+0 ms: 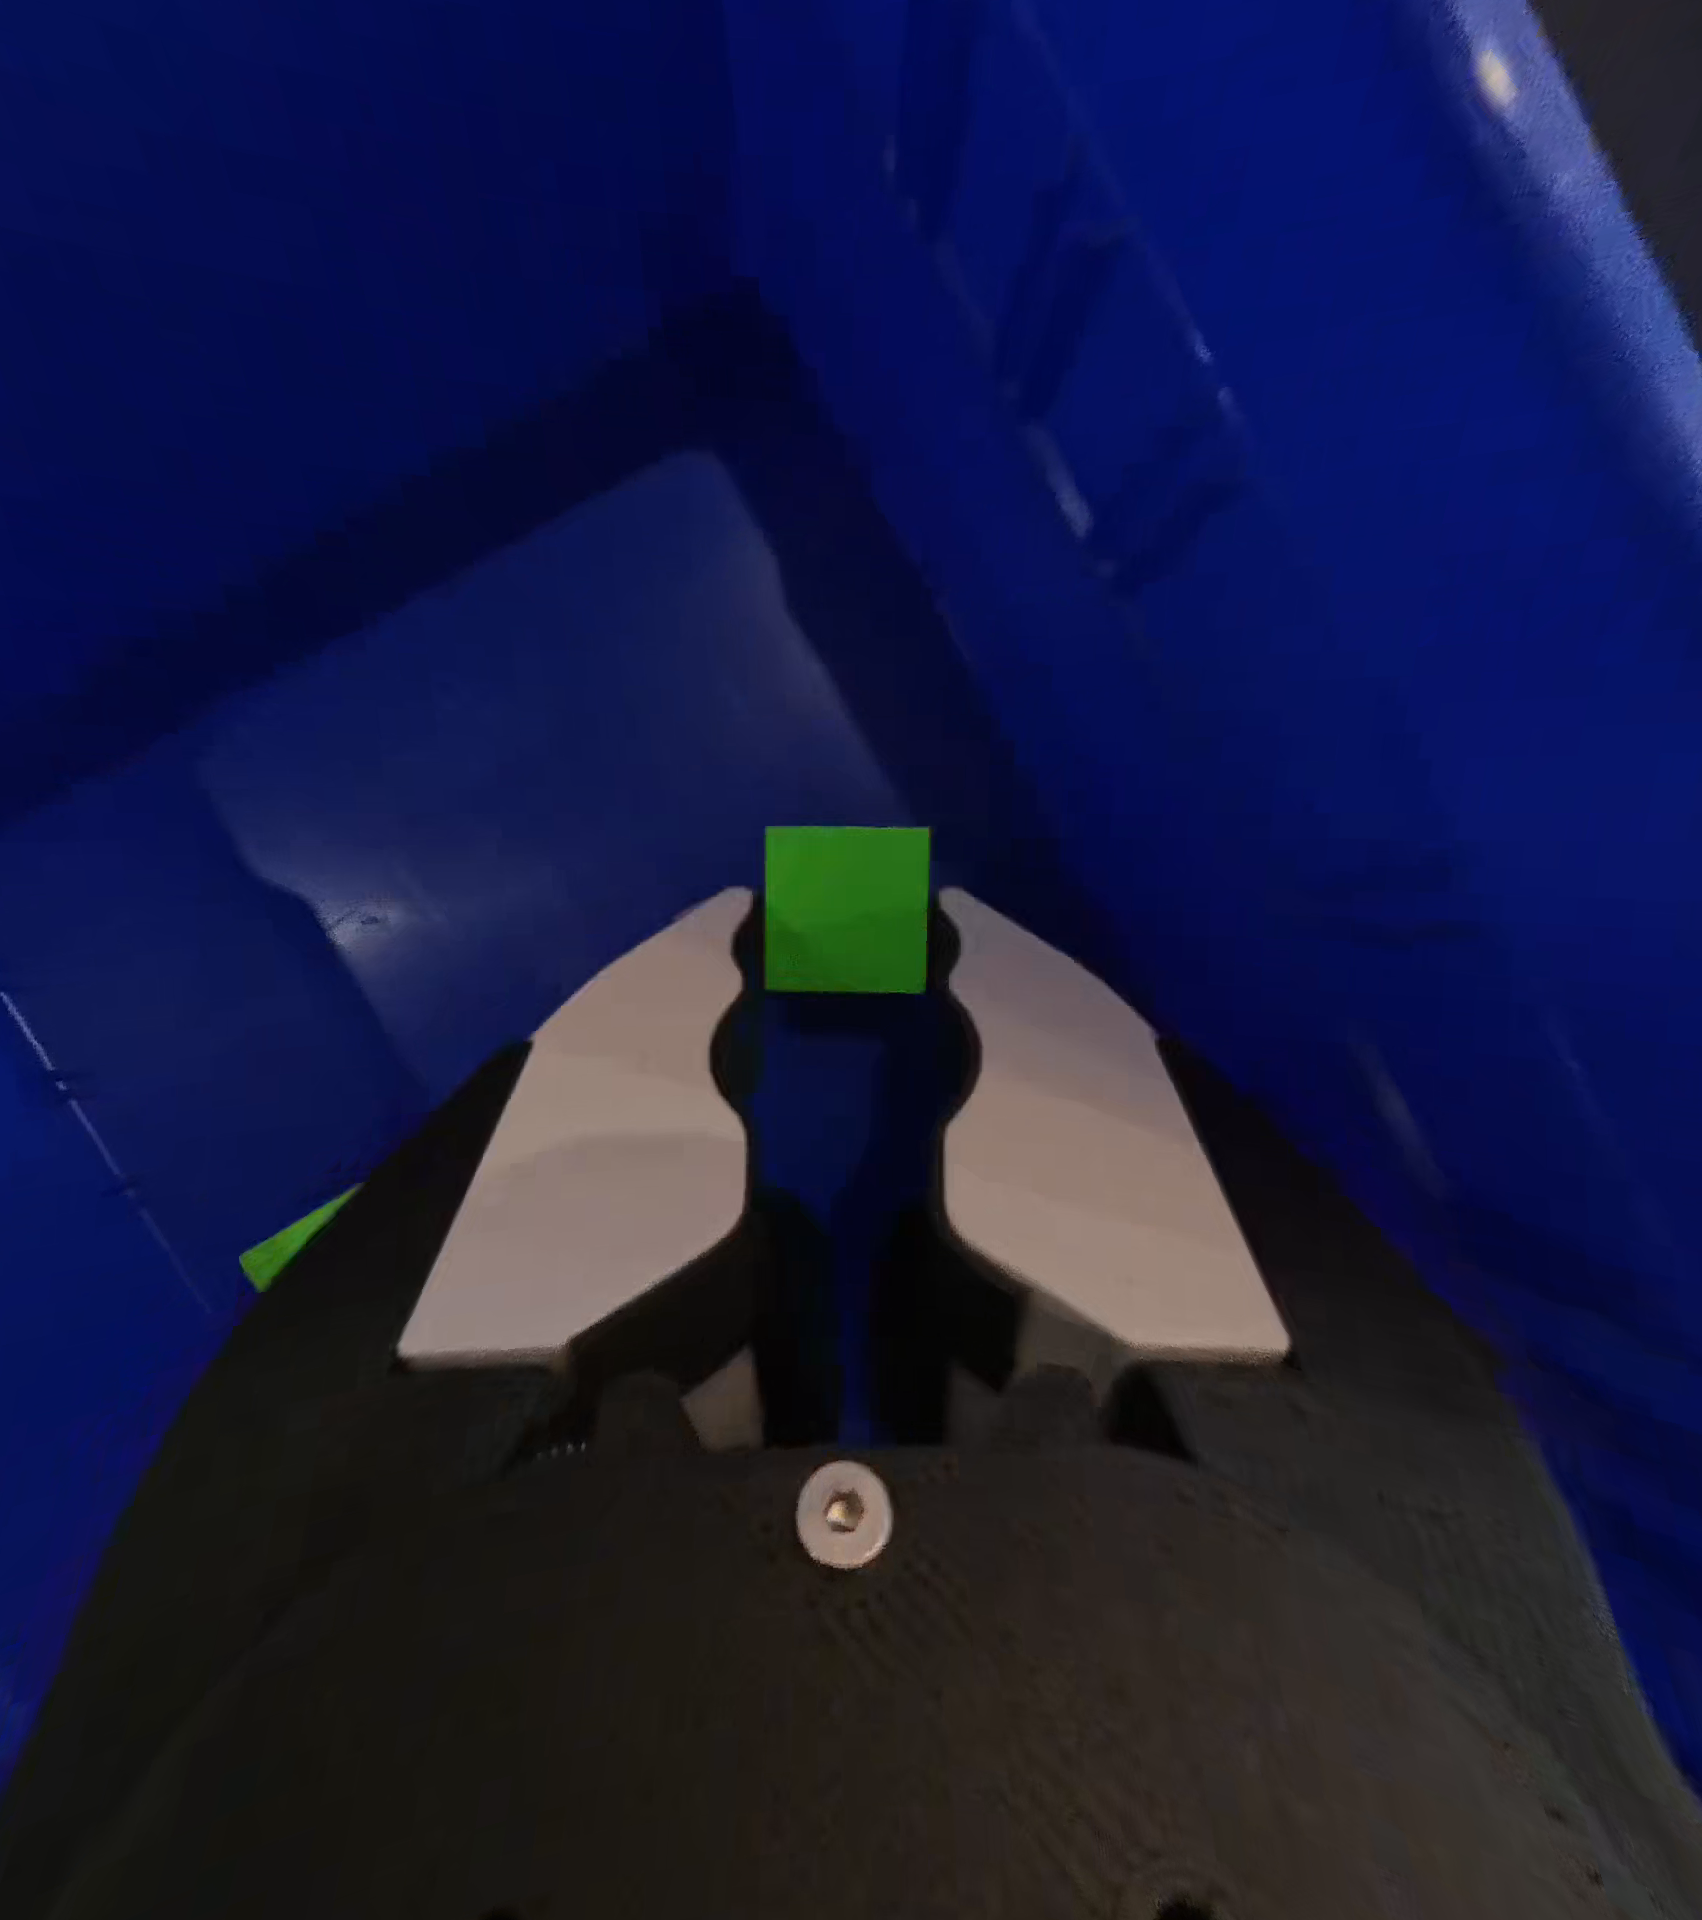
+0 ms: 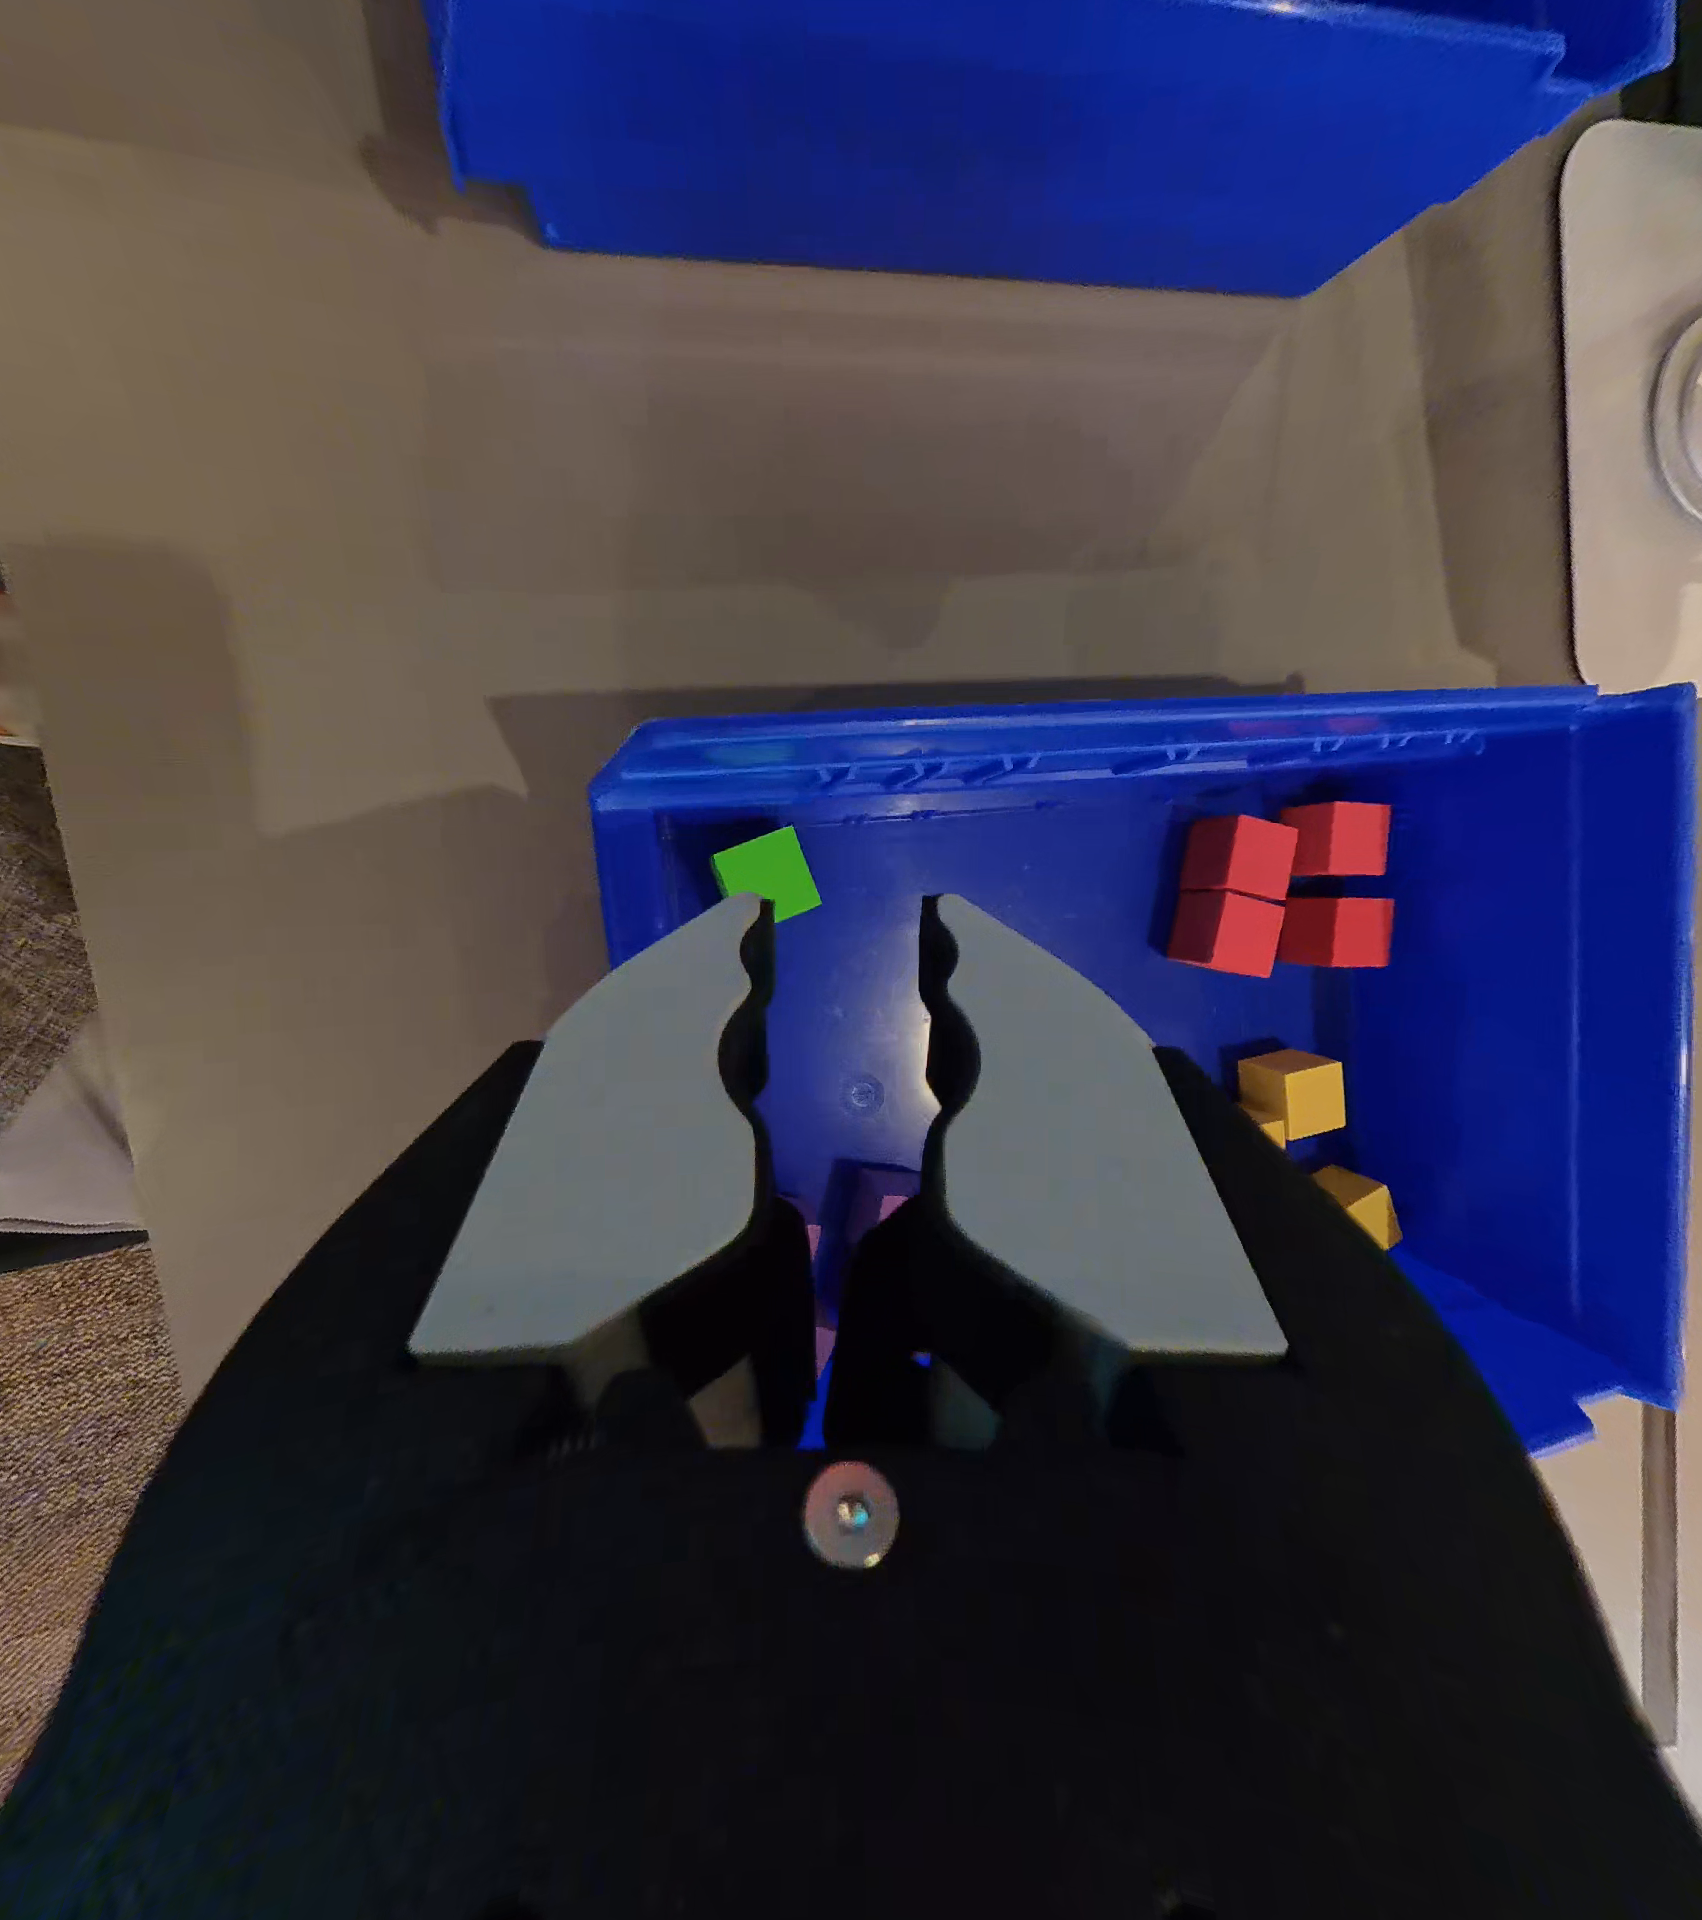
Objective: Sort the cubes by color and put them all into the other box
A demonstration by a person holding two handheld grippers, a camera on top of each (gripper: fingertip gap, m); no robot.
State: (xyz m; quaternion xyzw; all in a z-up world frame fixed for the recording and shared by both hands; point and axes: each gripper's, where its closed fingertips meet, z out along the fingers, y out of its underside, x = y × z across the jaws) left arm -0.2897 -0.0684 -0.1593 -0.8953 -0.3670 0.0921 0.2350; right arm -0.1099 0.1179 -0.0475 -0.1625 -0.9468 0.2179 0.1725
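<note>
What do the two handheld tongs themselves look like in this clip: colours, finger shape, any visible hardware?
Both look alike. The left tongs and the right tongs each have a matte black, finely ribbed body and two pale grey fingers that taper forward, with wavy, scalloped inner edges lined in black. A silver hex-socket screw sits centred on the body. No cables, markings, sleeves or hands show.

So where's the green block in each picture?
Left wrist view: centre, green block pinched by the left gripper, inside a blue bin.
Right wrist view: a loose green block in the near bin's far-left corner, beside the right gripper.
Shared landmark: blue bin walls; same bin? Cannot tell.
</note>
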